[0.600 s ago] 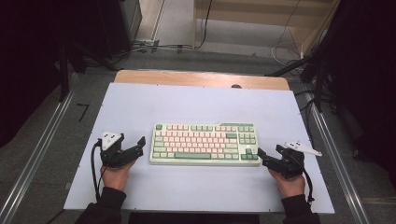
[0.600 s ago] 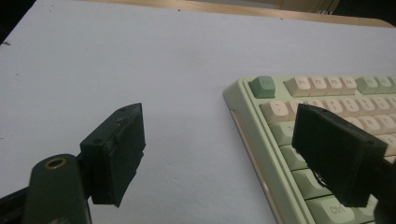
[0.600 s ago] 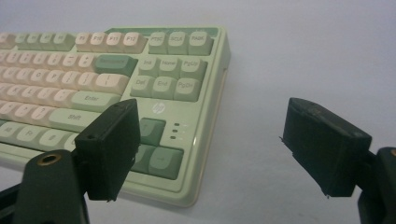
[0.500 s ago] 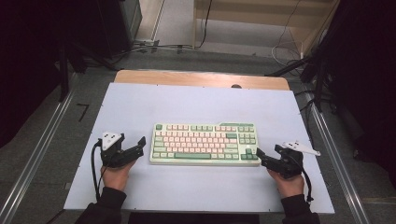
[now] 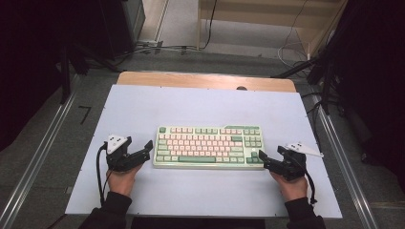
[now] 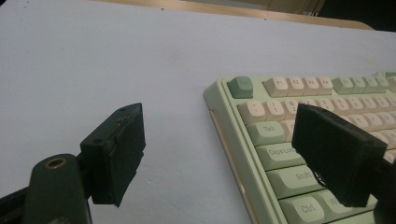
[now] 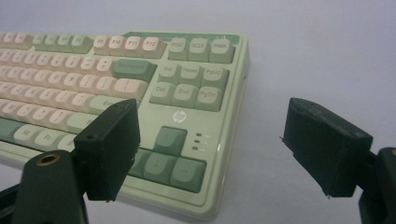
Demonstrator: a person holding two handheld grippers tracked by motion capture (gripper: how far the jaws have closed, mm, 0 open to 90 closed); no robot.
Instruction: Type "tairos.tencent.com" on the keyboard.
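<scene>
Your L gripper (image 5: 147, 148) sits just off the keyboard's (image 5: 210, 145) L end, jaws wide apart, nothing gripped; in the left gripper view (image 6: 219, 154) one jaw hides part of the Shift/Ctrl keys and the kbd's R side is cut off. Kbd lies mid-table (image 5: 200, 105), long axis L–R, spacebar edge toward you. Your R gripper (image 5: 262, 158) is at the R end, jaws spread, not gripping. Vs 0.6 s ago: L gripper slightly closer to the kbd; kbd unmoved.
</scene>
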